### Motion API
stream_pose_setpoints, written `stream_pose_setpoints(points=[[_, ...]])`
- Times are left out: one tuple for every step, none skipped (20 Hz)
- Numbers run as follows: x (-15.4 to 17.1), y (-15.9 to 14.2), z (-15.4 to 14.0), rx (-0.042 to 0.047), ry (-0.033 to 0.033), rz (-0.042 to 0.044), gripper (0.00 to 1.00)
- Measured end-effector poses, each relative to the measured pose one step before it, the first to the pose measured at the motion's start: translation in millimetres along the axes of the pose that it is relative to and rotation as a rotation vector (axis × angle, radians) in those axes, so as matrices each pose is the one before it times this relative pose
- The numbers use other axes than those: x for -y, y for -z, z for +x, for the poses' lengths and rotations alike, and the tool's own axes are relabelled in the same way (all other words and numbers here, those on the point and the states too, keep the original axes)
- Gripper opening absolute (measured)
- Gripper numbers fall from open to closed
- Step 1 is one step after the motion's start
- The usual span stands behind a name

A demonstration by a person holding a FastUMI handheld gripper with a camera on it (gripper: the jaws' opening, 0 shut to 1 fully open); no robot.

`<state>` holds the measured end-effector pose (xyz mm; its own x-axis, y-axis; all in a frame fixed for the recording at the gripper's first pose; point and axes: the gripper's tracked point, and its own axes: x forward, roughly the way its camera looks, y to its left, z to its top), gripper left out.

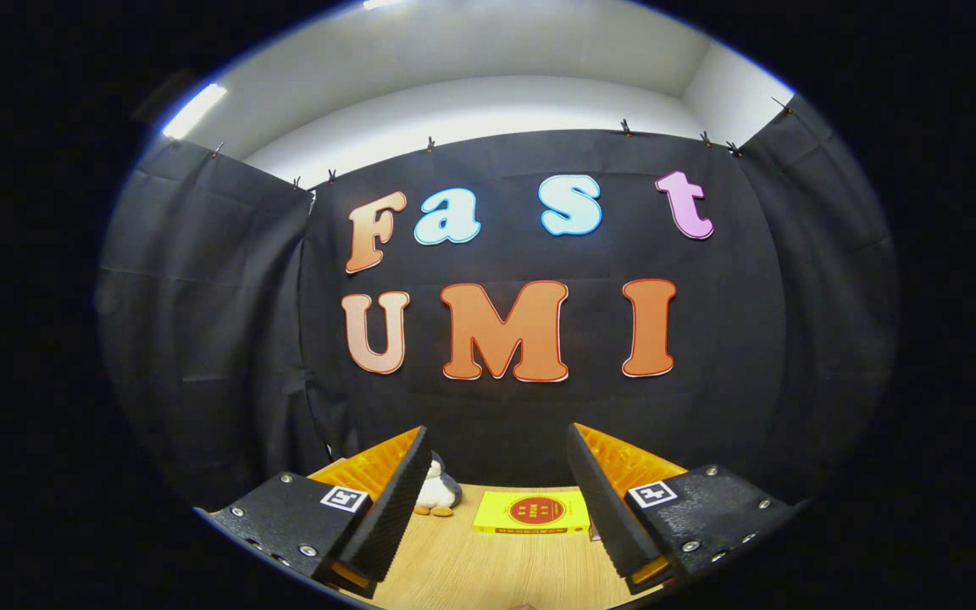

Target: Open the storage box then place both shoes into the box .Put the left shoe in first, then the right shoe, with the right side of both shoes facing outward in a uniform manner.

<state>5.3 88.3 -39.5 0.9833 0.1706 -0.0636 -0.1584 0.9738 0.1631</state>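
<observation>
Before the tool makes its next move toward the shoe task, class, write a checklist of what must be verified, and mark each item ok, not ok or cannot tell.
1. Tool open, fingers apart and holding nothing: ok.
2. Storage box in sight: not ok; the view faces the black cloth wall.
3. Shoes in sight: not ok.
4. Whether the box lid is open: cannot tell.
5. Things ahead noted: ok; a yellow box lies on the wooden table beyond the fingers, a small stuffed penguin beside one finger.
6. Tool aimed at the task's things: not ok; it points level at the wall.
</observation>
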Motion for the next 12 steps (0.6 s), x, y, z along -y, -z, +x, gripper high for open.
stream_pose_setpoints(points=[[0.13,-0.51,0.11,0.0015,0.00052,0.00312,0.96],[0.11,0.66,-0.87,-0.00244,-0.00044,0.00458,0.96],[-0.62,-0.02,0.05,-0.00031,-0.00204,0.00476,0.96],[1.19,-0.58,-0.71,0.00131,0.00278,0.00198,0.96],[1.2,-1.18,-0.19,0.00039,0.00291,0.00365,0.96],[1.46,-0.23,-0.9,-0.00013,0.00379,0.005,0.96],[1.03,-0.15,0.38,0.00235,0.00024,0.00732,0.96],[0.58,-1.44,-0.3,0.00199,0.00168,0.0082,0.96],[-0.2,-0.64,-0.39,0.00178,-0.00279,0.00773,0.96],[-0.21,-0.11,-0.25,-0.0008,-0.00054,0.00449,0.96],[0.67,0.15,-0.62,-0.00032,0.00062,0.00189,0.96],[-0.74,0.25,-0.14,-0.00045,-0.00208,-0.00119,0.96]])
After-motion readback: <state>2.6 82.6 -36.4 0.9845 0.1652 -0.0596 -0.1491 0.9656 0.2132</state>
